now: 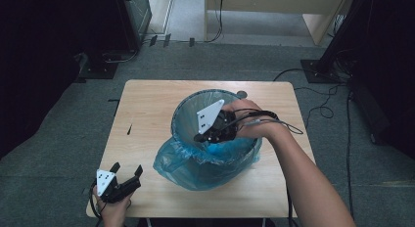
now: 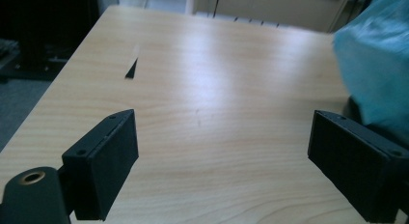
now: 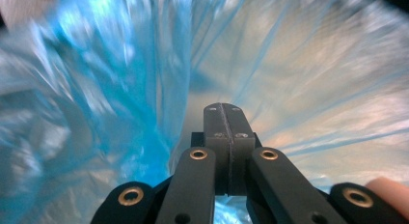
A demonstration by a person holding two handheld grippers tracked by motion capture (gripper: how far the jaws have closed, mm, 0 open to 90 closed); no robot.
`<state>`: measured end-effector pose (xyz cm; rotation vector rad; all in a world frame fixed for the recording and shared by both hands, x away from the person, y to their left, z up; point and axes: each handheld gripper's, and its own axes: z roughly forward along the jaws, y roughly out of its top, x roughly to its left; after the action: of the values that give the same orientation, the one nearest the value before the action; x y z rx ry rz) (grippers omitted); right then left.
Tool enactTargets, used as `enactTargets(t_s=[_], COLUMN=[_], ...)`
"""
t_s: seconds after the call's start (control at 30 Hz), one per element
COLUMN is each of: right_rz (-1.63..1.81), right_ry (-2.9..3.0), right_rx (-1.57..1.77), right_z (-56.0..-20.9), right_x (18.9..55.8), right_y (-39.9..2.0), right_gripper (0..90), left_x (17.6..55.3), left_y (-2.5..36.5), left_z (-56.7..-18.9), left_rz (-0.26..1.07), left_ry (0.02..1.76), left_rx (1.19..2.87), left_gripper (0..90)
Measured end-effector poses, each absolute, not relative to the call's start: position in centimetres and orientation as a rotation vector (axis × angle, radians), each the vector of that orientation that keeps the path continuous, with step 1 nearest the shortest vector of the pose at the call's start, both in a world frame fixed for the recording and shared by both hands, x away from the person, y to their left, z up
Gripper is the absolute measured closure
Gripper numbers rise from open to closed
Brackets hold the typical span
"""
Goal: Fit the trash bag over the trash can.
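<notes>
A person lines a waste bin (image 1: 182, 120) with a thin blue bag (image 1: 205, 161) at a wooden worktop (image 1: 147, 109), working with a pair of tongs in each hand. The bin stands at the middle of the worktop, and the bag is already draped inside it, its loose top folded out over the rim and bunched in a heap on the bin's near side, toward the person.

The right tongs (image 1: 201, 137) reach down into the bin's mouth from its right side. In the right gripper view their jaws are pressed flat together, with blue film all around them; whether a fold of film is pinched in the seam cannot be told. The right hand (image 1: 247, 120) hangs over the bin's right rim.

The left tongs (image 1: 128, 169) rest well to the left of the bin, at the worktop's near corner, jaws spread wide and holding nothing. The left gripper view looks across bare wood, with the bag's bulge at the right edge beside one jaw.

The film looks feather-light, limp and slick, likely to slide, crumple and tear if tugged hard. The bunched collar outside the rim appears the best place to take hold, gathering several layers at once. The bin itself seems light enough to shift if the bag is pulled sideways.
</notes>
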<state>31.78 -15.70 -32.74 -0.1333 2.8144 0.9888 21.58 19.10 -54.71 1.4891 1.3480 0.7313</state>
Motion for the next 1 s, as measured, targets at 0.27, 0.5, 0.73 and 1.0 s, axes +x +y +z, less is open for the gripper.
enactTargets(t_s=[0.27, 0.5, 0.73, 1.0], right_rz=[1.165, 1.376, 1.496, 1.587], right_ry=[2.697, 2.635, 2.438, 2.314], right_rx=[-0.012, 0.186, 0.52, 0.645], right_z=[-31.4, -30.0, -29.1, -28.8], right_x=[31.4, 31.5, 31.0, 30.3], right_y=[-17.2, -19.0, -20.1, -20.9], right_gripper=[87.7, 71.3, 28.1, 3.7], left_x=[22.2, 22.5, 22.9, 23.2], left_y=[19.5, 19.2, 19.1, 19.2], left_z=[-55.6, -56.1, -56.2, -56.3], left_rz=[0.695, 0.7, 0.682, 0.631], left_ry=[1.45, 1.471, 1.495, 1.546], left_rx=[1.542, 1.607, 1.639, 1.645], left_gripper=[11.0, 11.0, 11.0, 11.1])
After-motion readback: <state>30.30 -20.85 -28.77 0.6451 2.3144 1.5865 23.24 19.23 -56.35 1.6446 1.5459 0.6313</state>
